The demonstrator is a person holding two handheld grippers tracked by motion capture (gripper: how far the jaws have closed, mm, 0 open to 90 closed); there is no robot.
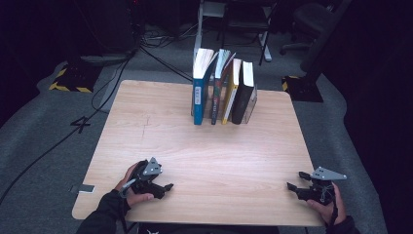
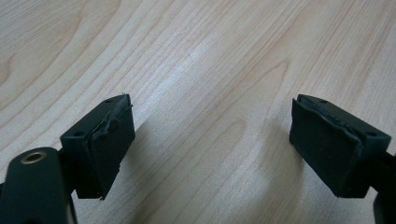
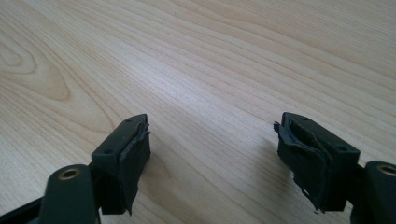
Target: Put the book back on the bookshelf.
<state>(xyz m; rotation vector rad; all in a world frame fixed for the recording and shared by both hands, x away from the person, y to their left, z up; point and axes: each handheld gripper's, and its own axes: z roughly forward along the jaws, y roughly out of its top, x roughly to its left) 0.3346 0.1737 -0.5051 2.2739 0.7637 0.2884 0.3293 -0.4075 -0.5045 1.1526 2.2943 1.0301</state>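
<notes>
Two idle grippers on a pale wood table (image 1: 204, 146), dark room behind.

Books (image 1: 223, 87) stand upright at the table's far middle, spines facing the person; left gripper (image 1: 167, 186) and right gripper (image 1: 291, 185), at its near edge, both spread wide, holding nothing.

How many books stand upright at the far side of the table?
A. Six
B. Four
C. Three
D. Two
B: the high view shows four books standing side by side in a row at the far part of the table: a blue one on the left, then a dark one, a yellow one and a black one.
</notes>
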